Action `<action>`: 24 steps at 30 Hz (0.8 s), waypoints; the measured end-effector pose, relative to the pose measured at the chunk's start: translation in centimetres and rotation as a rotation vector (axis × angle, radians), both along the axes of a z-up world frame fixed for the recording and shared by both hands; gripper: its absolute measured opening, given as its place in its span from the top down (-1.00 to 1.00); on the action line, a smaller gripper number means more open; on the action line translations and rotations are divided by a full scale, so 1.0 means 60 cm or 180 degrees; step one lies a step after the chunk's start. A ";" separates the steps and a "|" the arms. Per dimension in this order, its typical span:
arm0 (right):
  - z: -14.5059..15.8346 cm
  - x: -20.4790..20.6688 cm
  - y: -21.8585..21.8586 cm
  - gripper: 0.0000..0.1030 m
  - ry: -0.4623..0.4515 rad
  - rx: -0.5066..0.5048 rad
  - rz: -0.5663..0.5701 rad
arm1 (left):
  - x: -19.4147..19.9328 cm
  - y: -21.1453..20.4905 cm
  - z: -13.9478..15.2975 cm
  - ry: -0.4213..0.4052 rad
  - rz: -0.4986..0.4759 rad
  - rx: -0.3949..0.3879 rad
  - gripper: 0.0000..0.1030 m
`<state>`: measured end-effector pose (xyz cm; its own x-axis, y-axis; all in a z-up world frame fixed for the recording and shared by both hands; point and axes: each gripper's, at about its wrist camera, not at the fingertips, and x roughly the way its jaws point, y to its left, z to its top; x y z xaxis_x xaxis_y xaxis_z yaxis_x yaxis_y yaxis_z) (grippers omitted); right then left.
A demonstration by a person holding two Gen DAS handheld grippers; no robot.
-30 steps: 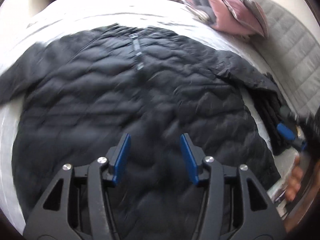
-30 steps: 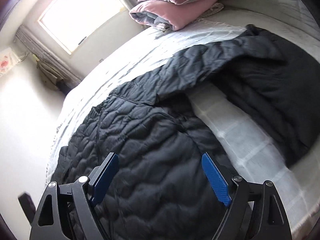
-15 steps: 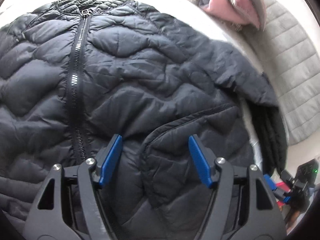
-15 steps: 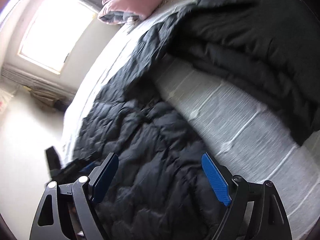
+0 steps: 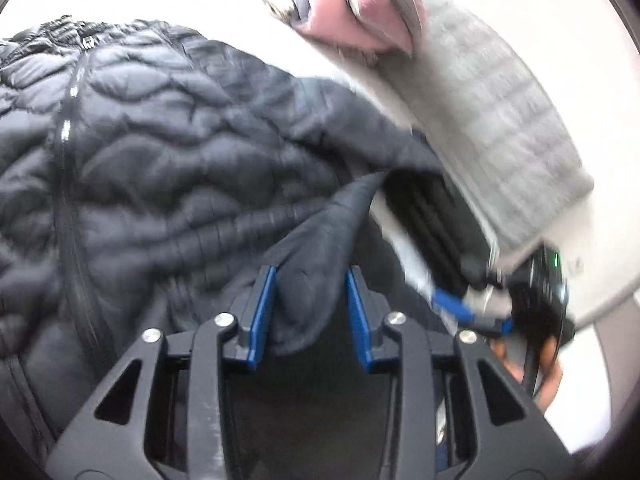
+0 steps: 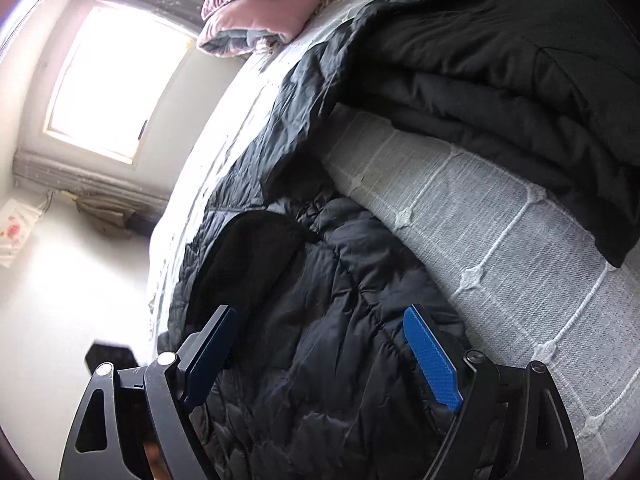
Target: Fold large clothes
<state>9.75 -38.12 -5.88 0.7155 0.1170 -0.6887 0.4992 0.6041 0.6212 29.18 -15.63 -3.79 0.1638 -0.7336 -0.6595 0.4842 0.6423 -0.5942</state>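
Note:
A black quilted puffer jacket [image 5: 160, 168] lies zipped and face up on the bed. My left gripper [image 5: 310, 308] has a fold of the jacket's side hem [image 5: 320, 264] bunched up between its blue pads, which press the cloth from both sides. In the right wrist view the same jacket [image 6: 320, 340] fills the lower middle. My right gripper [image 6: 324, 356] is wide open above the jacket's lower corner, with nothing in it. The right gripper also shows at the right edge of the left wrist view [image 5: 472, 312].
A second dark garment [image 6: 500, 72] lies folded on the white quilted mattress [image 6: 500, 232]. Pink and grey pillows [image 6: 256, 16] are stacked at the bed's head, also in the left wrist view [image 5: 344, 4]. A grey padded headboard [image 5: 500, 120] stands right. A window [image 6: 116, 80] is far left.
My left gripper has dropped onto the jacket's side hem and narrowed its jaws around a raised fold. My right gripper has moved lower along the jacket's edge, still wide open.

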 end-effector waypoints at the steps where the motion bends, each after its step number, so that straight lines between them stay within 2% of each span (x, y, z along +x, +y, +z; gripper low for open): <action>1: -0.002 -0.002 -0.002 -0.68 0.0000 0.0027 -0.0018 | -0.015 0.000 -0.002 0.0027 -0.0053 0.0080 0.25; 6: -0.009 -0.007 -0.012 -0.68 0.0036 0.0129 -0.0096 | -0.049 0.013 -0.009 0.0222 -0.0117 0.0135 0.12; 10: -0.005 -0.020 -0.016 -0.68 0.0017 0.0100 -0.0243 | -0.041 0.000 0.002 0.0141 -0.0040 0.0090 0.08; 12: -0.002 -0.022 -0.013 -0.68 0.0008 0.0057 -0.0273 | -0.030 -0.023 -0.001 0.0155 0.0045 0.0076 -0.02; 14: 0.000 -0.018 -0.008 -0.68 0.0037 -0.0001 -0.0248 | -0.018 -0.053 -0.019 0.0142 0.0148 0.0237 -0.02; 16: -0.001 -0.013 -0.004 -0.68 0.0087 -0.0065 -0.0198 | -0.014 -0.076 -0.048 0.0238 0.0256 0.0467 -0.02; 18: -0.001 -0.012 -0.004 -0.68 0.0108 -0.0097 -0.0192 | -0.027 -0.086 -0.057 0.0183 0.0275 0.0603 -0.02; 19: -0.001 -0.013 -0.005 -0.68 0.0133 -0.0137 -0.0210 | -0.039 -0.086 -0.054 0.0090 0.0280 0.0681 -0.02; 21: -0.001 -0.013 -0.008 -0.68 0.0188 -0.0222 -0.0240 | -0.056 -0.075 -0.042 0.0077 0.0325 0.0717 -0.02; 24: 0.003 -0.014 -0.010 -0.68 0.0158 -0.0290 -0.0257 | -0.073 -0.031 -0.004 0.0074 0.0467 0.0534 -0.08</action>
<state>8.89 -38.70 -5.68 0.6850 -0.0044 -0.7286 0.5772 0.6135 0.5390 24.80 -17.49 -4.05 0.2440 -0.5827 -0.7752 0.3656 0.7956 -0.4830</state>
